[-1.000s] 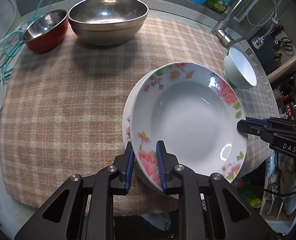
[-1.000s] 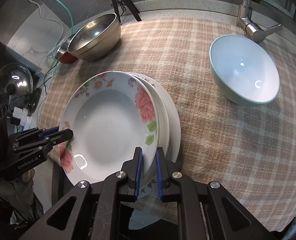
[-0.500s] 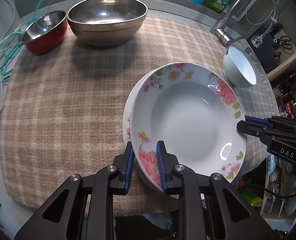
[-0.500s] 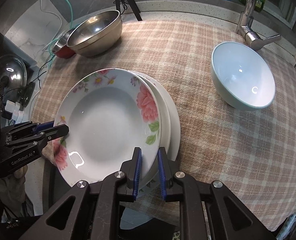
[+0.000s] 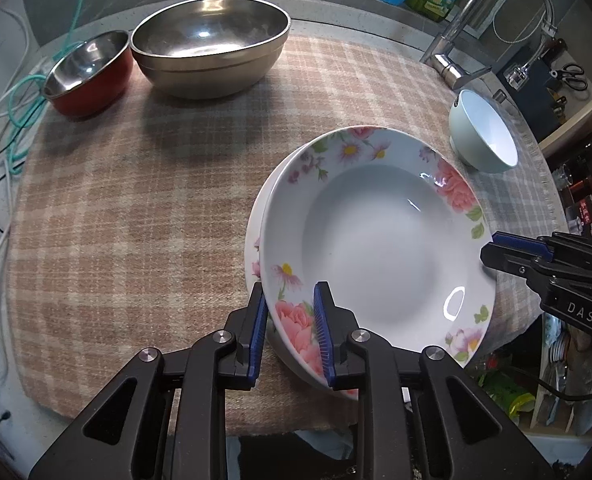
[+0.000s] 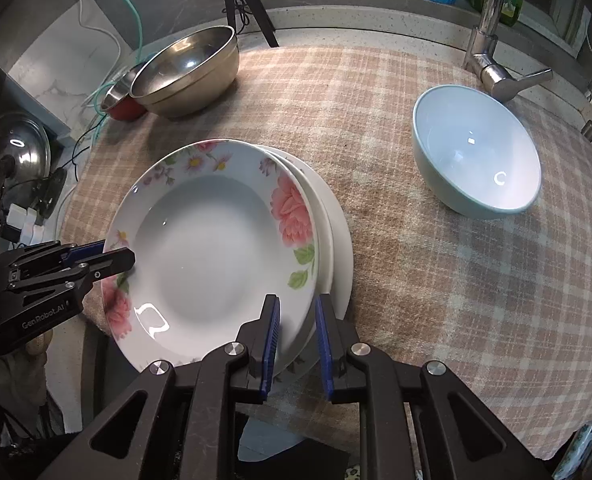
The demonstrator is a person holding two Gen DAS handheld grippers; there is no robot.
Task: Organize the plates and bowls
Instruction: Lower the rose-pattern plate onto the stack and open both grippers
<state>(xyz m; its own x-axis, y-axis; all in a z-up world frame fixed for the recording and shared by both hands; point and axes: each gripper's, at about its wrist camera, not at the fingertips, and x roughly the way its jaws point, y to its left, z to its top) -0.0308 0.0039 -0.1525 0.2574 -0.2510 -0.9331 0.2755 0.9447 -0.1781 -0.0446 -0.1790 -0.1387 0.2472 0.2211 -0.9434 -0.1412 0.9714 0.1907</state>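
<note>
The floral plate (image 5: 376,248) is gripped at opposite rims by the left tongs (image 5: 289,330) and right tongs (image 6: 296,346), overhanging the bench's (image 5: 135,208) near edge; the plates beneath are mostly hidden.

Stacked plates (image 6: 215,236) lie near the cloth's (image 6: 416,280) front edge, with bowls (image 6: 187,72) behind

Floral deep plate (image 5: 376,240) tops a plate stack (image 6: 342,248); pale-blue bowl (image 6: 476,152), steel bowl (image 5: 209,44) and red bowl (image 5: 89,70) sit apart.
</note>
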